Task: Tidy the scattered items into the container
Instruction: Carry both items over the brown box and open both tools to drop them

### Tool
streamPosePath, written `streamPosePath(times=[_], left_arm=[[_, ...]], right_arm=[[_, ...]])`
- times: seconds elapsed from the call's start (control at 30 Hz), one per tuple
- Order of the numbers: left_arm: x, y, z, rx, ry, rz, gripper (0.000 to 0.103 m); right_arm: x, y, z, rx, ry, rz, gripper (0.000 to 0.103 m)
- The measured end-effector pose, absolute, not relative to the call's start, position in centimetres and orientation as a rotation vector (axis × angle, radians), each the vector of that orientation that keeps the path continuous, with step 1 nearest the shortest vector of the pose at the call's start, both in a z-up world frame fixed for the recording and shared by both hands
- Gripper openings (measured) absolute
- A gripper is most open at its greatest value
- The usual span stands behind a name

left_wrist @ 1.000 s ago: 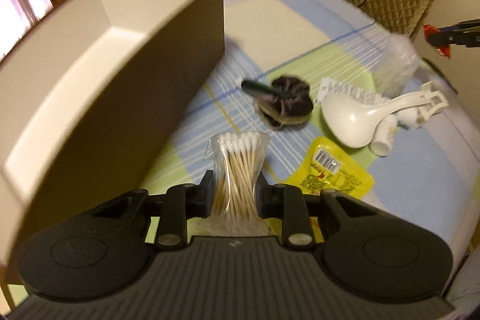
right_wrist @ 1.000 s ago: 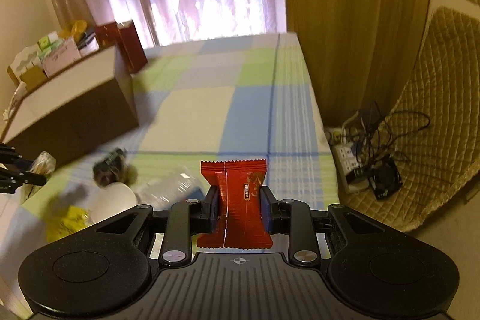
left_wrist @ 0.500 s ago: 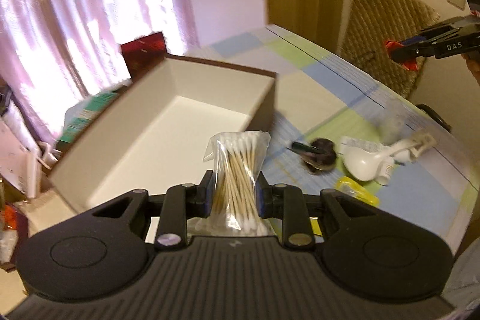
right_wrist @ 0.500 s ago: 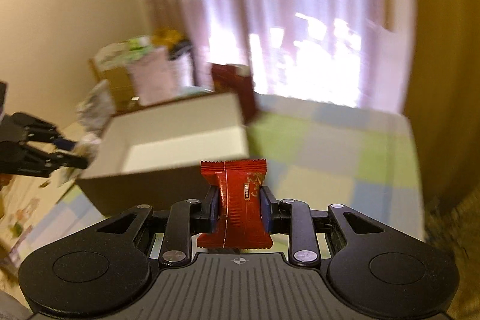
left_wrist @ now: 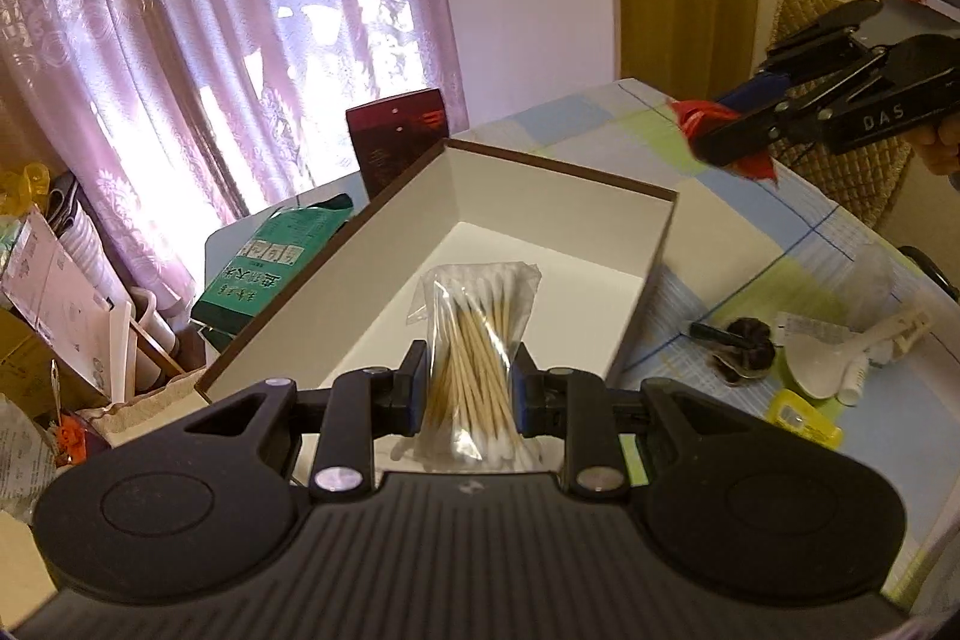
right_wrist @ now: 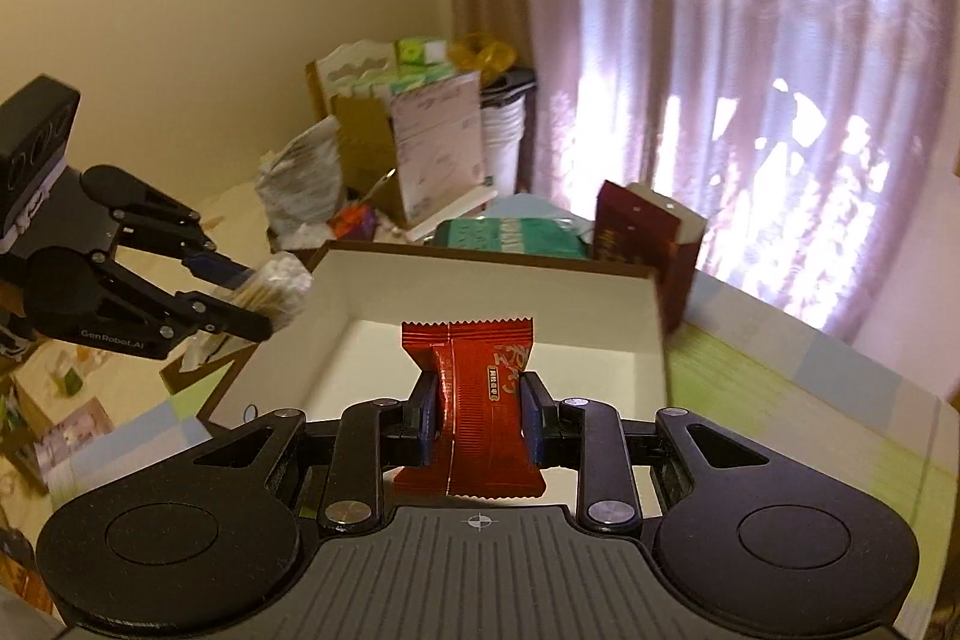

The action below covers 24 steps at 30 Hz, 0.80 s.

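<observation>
1. Since both loads are already gripped, what I care about is the open white box [left_wrist: 540,244]: it lies ahead of and below both grippers, its bottom bare where I can see it, its long axis running away from the left wrist camera toward the curtain.
2. My left gripper [left_wrist: 468,394] is closed narrow on the bag of cotton swabs [left_wrist: 474,346], pinching it at its waist. The bag stands upright between the pads, sticks running along the gripper's forward line, and sits over the near end of the box.
3. My right gripper [right_wrist: 479,418] is clamped on the red candy wrapper [right_wrist: 474,400], also at the waist, with the crimped ends top and bottom. From its own camera it looks across a box wall into the interior.
4. I judge the left hand nearer a clean drop: in the right wrist view the swabs hang just at the box's left rim, so I would carry them slightly further inward before letting go.
5. Left behind on the checked table [left_wrist: 756,250], well to the right of the box, are a dark hair tie [left_wrist: 744,352], a white scoop [left_wrist: 822,370] and a yellow packet [left_wrist: 804,418].
</observation>
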<state>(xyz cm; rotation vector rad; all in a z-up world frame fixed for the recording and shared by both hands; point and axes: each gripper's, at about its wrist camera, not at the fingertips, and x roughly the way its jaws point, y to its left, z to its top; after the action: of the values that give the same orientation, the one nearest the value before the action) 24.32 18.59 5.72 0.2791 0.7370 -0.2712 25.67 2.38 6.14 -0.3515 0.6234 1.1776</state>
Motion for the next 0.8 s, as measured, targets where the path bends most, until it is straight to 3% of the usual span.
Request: streamPosePath(times=[0.4, 0.8], left_arm=[[31.1, 19.6, 1.3, 0.193, 0.886, -0.251, 0.022], [36.3, 19.6, -4.6, 0.127, 1.074, -0.194, 0.022]], right_arm=[[31.0, 10.7, -0.4, -0.489, 0.784, 1.182, 0.031], [33.8, 12.9, -6.8, -0.631, 0.968, 1.114, 0.031]])
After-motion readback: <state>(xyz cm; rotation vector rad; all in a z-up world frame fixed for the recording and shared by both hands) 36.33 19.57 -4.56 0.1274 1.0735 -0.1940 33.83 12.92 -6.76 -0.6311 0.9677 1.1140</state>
